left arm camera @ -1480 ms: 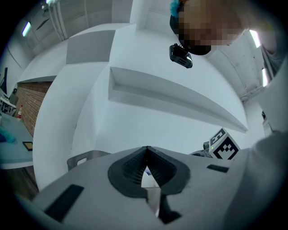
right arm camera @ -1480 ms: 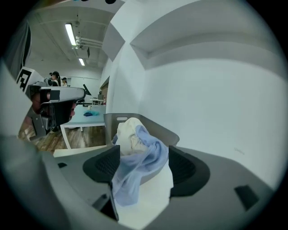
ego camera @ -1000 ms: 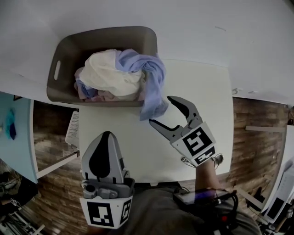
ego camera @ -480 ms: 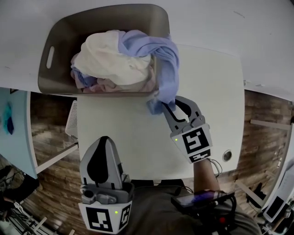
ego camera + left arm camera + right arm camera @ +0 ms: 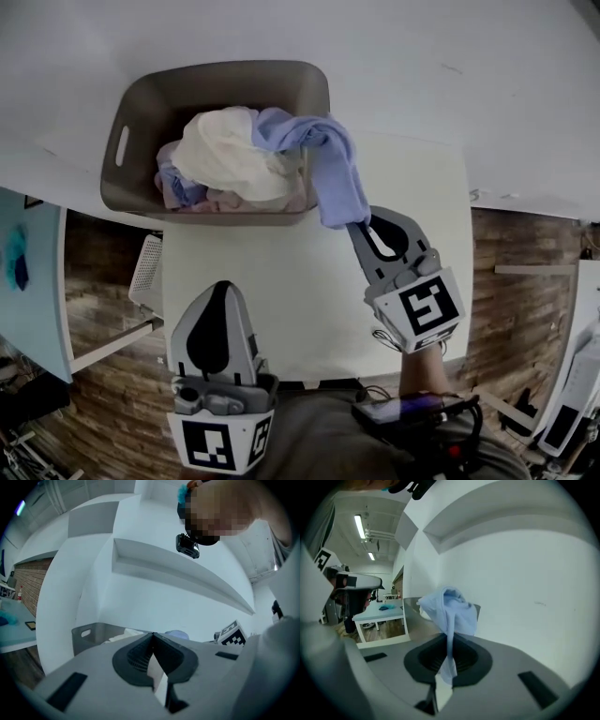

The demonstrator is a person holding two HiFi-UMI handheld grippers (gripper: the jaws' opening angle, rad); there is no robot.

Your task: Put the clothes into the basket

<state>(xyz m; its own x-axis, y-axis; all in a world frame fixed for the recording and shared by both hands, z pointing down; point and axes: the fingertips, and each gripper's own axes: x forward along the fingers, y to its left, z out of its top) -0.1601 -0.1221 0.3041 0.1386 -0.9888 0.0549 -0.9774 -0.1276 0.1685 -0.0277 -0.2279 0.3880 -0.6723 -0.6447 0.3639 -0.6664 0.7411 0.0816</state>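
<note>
Your white table (image 5: 272, 281) stands on a wood floor (image 5: 525, 309); at your left, a pale blue table (image 5: 33, 309) bears something teal (image 5: 17, 258).

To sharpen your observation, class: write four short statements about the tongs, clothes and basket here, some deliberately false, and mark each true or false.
1. The right tongs grip the blue garment. True; they have just closed on it.
2. The left tongs hold a white garment. False: they are shut and empty.
3. The basket is empty. False: clothes are piled in it.
4. The blue garment hangs over the basket's rim. True.
</note>
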